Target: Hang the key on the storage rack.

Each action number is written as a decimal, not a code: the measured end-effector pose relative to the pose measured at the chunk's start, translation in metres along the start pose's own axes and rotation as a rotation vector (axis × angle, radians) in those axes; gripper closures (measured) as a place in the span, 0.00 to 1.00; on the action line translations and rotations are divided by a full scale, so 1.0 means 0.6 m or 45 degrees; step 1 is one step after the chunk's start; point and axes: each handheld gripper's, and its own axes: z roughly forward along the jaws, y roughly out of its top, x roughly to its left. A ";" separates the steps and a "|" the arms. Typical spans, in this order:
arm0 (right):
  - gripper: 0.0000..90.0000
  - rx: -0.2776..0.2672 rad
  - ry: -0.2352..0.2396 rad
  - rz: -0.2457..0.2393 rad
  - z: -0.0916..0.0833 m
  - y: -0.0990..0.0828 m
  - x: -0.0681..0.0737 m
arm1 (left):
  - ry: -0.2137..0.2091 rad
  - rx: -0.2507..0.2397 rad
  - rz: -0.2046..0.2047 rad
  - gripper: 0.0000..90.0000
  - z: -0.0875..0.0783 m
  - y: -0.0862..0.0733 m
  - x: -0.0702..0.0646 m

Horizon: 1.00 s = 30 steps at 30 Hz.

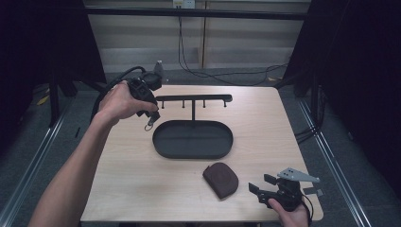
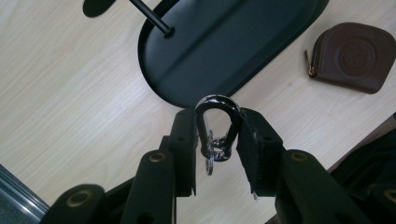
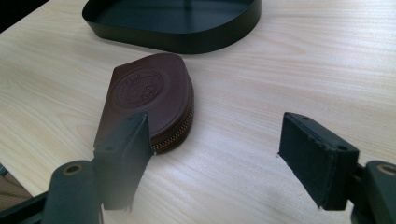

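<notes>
— What's my left gripper got?

— I see its jaws closed on a silver carabiner clip, small rings dangling under it. In the high view I'm holding it raised over the wooden table, just left of the black oval tray and below the hook rail.

— And my right gripper?

— Jaws spread wide, gripping nothing, low at the near right edge. The brown zip pouch lies flat just beside its left jaw, near the tray.
</notes>
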 end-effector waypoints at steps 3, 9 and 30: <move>0.28 0.000 0.003 0.000 0.000 0.000 0.000 | 0.010 0.003 0.005 0.76 -0.002 0.010 0.001; 0.28 -0.006 0.009 0.004 -0.002 -0.001 0.000 | 0.025 0.014 0.021 0.76 -0.006 0.032 -0.003; 0.28 -0.011 0.022 0.005 -0.003 -0.001 0.000 | 0.001 0.009 -0.077 0.76 0.005 0.082 0.021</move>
